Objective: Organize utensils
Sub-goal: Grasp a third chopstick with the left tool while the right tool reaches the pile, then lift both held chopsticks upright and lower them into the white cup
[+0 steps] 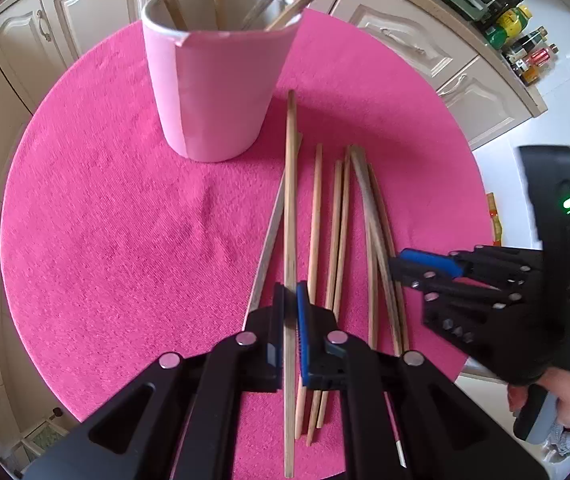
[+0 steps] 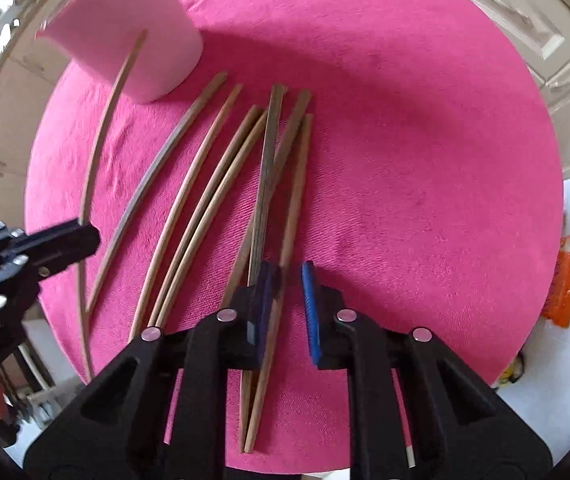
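The job is sitting partway through. In the left wrist view, the pink cup (image 1: pixel 213 88) is standing at the upper middle of the frame on the round pink worktop (image 1: pixel 105 240), and four or so wooden sticks are already leaning inside it, their tops running out past the upper edge. That part is looking done.

The left gripper (image 1: pixel 291 312) is holding one long chopstick (image 1: pixel 291 200) pinched between its blue pads, jaws nearly together on it; the stick is running from the bottom of the frame up toward the cup's base. Whether its far end is lifting clear of the cloth, I cannot tell. It looks like the next one bound for the cup.

To the right of it, a loose bundle of chopsticks (image 1: pixel 341 232) is still lying flat on the cloth, about six or seven, some overlapping.

In the right wrist view, the right gripper (image 2: pixel 287 304) is pointing down over the right end of that bundle, near the lower centre of the frame. Its jaws are standing narrow, with a light chopstick (image 2: pixel 295 208) running between the pads; it is touching the left pad, with a visible gap to the right one, so no grip is made yet.

So well over half the sticks are still waiting to go in.
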The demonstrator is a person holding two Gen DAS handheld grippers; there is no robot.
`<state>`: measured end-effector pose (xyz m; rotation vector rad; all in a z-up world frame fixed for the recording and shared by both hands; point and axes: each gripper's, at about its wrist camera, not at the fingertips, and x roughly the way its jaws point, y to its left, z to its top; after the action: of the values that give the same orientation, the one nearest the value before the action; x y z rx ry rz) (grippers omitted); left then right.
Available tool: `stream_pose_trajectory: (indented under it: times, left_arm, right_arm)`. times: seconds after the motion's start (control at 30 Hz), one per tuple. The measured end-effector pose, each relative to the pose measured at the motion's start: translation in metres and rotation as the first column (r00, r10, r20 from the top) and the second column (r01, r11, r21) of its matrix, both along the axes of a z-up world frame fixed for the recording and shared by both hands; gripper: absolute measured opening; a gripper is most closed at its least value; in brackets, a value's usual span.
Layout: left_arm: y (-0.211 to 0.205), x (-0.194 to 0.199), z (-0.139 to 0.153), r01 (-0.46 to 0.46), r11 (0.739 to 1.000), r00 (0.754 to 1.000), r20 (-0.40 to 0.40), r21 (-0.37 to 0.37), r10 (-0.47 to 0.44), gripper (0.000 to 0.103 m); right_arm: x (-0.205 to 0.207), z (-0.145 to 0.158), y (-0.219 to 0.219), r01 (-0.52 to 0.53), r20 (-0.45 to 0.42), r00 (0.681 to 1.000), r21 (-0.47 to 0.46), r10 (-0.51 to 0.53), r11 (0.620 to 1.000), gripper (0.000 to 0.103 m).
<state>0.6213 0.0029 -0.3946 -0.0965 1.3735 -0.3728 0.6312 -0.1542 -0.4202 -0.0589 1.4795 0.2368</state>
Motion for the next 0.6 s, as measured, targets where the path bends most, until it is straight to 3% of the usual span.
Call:
stream_pose_trajectory:
  times: [0.13, 0.3, 0.6]
  left_arm:
    - [0.003, -0.003, 0.007, 0.015, 1.0, 1.0, 0.015, -0.014, -0.015, 0.006]
    - [0.006, -0.009, 0.021, 0.042, 0.998, 0.998, 0.055, -0.041, -0.039, 0.006]
    - [0.005, -0.017, 0.055, 0.107, 0.989, 0.981, 0.175, -0.106, -0.088, 0.006]
  right_arm:
    - [0.002, -0.001, 0.005, 0.016, 0.006, 1.0, -0.021, -0.016, 1.0, 0.008]
    - [0.003, 0.005, -0.017, 0.074, 0.003, 0.997, 0.053, -0.074, 0.996, 0.006]
    - [-0.005, 0.064, -0.064, 0.146, 0.111, 0.978, 0.241, -0.177, 0.96, 0.006]
